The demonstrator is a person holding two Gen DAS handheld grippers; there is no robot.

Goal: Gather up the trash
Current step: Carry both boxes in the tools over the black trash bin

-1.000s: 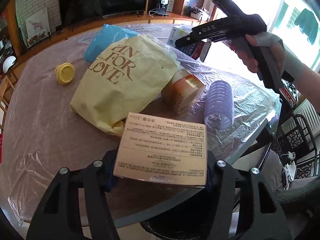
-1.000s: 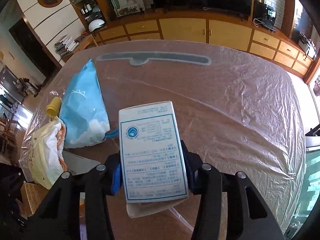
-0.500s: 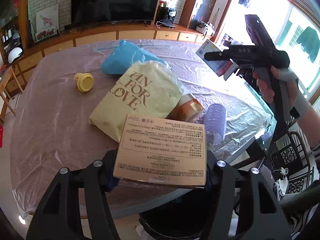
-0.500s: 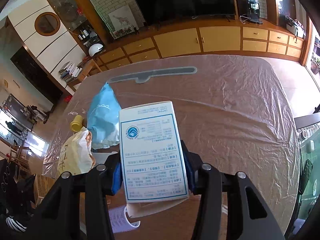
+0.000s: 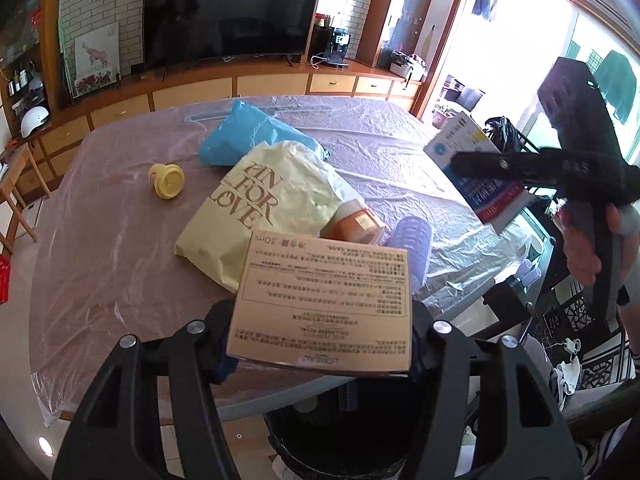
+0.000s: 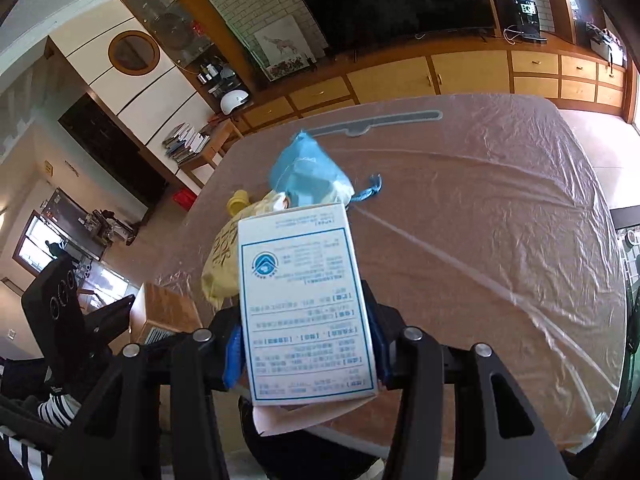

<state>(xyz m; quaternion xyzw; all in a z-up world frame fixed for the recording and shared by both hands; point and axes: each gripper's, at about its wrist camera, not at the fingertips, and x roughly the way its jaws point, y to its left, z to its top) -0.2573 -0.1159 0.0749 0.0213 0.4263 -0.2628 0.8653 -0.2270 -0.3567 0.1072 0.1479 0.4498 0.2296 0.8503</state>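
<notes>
My left gripper [image 5: 320, 344] is shut on a tan cardboard box [image 5: 324, 300] with printed text, held past the table's near edge above a black trash bin [image 5: 340, 432]. My right gripper [image 6: 306, 352] is shut on a white carton with a blue frame [image 6: 304, 304], also over the near edge, with the dark bin [image 6: 304, 452] below it. In the left wrist view the right gripper [image 5: 480, 168] hangs at the right with that carton [image 5: 460, 140], a hand on its handle. The tan box [image 6: 164, 316] shows at the left of the right wrist view.
On the film-covered round table [image 5: 100, 240] lie a pale yellow bag [image 5: 272, 208], a blue bag [image 5: 248, 136], a yellow cap [image 5: 168, 180], an orange-brown cup [image 5: 356, 224] and a purple hair roller [image 5: 414, 240]. A low wooden cabinet [image 5: 192, 92] with a television stands behind.
The right gripper has carried the white carton back from over the table to its near edge, rightward in the left wrist view. The left gripper has risen a little, still gripping the tan box.
</notes>
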